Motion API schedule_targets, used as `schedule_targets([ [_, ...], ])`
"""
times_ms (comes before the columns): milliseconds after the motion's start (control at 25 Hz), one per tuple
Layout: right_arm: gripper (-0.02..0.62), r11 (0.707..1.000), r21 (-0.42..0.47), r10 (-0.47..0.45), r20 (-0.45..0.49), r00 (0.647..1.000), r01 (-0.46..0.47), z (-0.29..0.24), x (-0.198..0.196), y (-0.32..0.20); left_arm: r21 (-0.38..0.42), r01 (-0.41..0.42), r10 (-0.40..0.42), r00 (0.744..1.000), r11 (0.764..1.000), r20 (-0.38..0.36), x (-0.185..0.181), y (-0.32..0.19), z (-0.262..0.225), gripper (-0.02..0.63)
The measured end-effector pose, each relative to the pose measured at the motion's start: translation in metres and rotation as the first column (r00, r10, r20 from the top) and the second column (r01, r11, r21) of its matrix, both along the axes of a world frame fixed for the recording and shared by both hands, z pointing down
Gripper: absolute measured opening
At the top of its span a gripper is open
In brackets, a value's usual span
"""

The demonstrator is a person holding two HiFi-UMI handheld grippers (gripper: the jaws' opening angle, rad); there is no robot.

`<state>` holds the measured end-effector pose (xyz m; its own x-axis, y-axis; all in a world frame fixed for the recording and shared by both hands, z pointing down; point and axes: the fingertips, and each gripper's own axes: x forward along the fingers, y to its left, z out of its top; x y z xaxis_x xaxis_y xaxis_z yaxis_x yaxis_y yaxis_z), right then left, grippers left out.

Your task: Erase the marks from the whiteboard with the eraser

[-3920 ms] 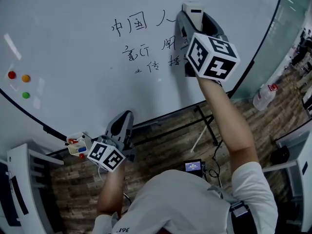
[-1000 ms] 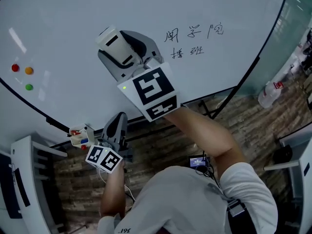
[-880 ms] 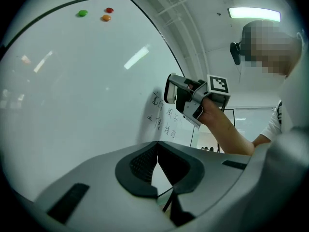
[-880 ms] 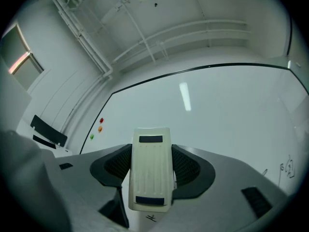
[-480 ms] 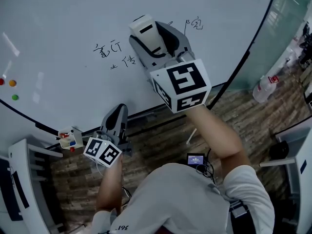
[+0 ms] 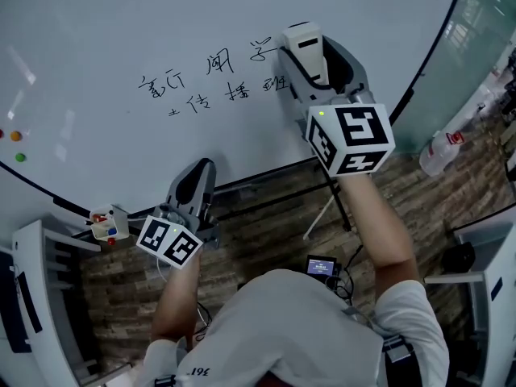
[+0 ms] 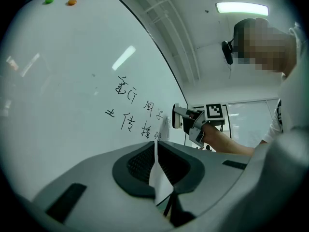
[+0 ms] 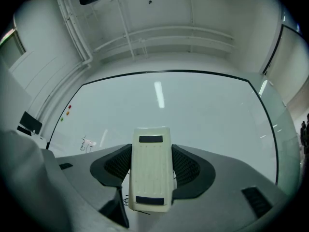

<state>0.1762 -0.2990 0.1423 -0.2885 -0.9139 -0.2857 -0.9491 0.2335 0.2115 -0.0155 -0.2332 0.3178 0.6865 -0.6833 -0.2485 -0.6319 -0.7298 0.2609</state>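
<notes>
The whiteboard point(image 6: 121, 22) carries two rows of black handwritten marks point(image 6: 211, 77), which also show in the left gripper view as marks point(image 7: 135, 111) and faintly at the left of the right gripper view as marks point(image 8: 87, 143). My right gripper point(image 6: 316, 55) is shut on the cream eraser point(image 6: 305, 48) and holds it flat against the board at the right end of the two rows. The eraser point(image 8: 151, 170) fills the space between the pads of the right gripper point(image 8: 151, 175). My left gripper point(image 6: 200, 185) hangs low by the board's bottom edge, shut and empty; its jaws in the left gripper view point(image 7: 155, 151) meet.
Coloured magnets point(image 6: 14, 145) stick to the board's far left. A small marker cup point(image 6: 105, 222) hangs at the bottom rail. Board stand legs point(image 6: 326, 208), a small lit screen point(image 6: 321, 265) and a bottle point(image 6: 442, 153) are on the wooden floor below.
The right gripper has carried the eraser rightward across the board to the right end of the writing. The top row of marks seen 3.9 s ago is gone. The left gripper has stayed low.
</notes>
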Motion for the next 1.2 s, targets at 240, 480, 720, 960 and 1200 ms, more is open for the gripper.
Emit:
schedule_targets([
  [240, 0.270, 0.996, -0.024, 0.083, 0.033, 0.996, -0.082, 0.010, 0.066, -0.011, -0.026, -0.018, 0.018, 1.000, 0.999, 0.009, 0.024, -0.006, 0.005, 0.008],
  [480, 0.270, 0.988, -0.033, 0.156, 0.092, 0.984, -0.153, 0.009, 0.116, -0.020, -0.024, -0.020, 0.021, 1.000, 1.000, 0.024, 0.030, -0.008, 0.002, 0.008],
  [720, 0.270, 0.977, -0.055, 0.211, 0.147, 0.966, -0.205, 0.015, 0.144, -0.034, -0.036, 0.012, -0.011, 0.999, 0.999, 0.040, 0.007, -0.006, 0.006, 0.008],
  [960, 0.270, 0.967, -0.093, 0.249, 0.137, 0.959, -0.237, 0.030, 0.152, -0.053, -0.048, 0.029, -0.027, 0.999, 0.998, 0.042, -0.012, -0.003, 0.012, 0.008],
  [1200, 0.270, 0.964, -0.072, 0.264, 0.153, 0.952, -0.256, 0.030, 0.151, -0.055, -0.061, 0.047, -0.045, 0.998, 0.997, 0.039, -0.029, -0.003, 0.018, 0.008],
])
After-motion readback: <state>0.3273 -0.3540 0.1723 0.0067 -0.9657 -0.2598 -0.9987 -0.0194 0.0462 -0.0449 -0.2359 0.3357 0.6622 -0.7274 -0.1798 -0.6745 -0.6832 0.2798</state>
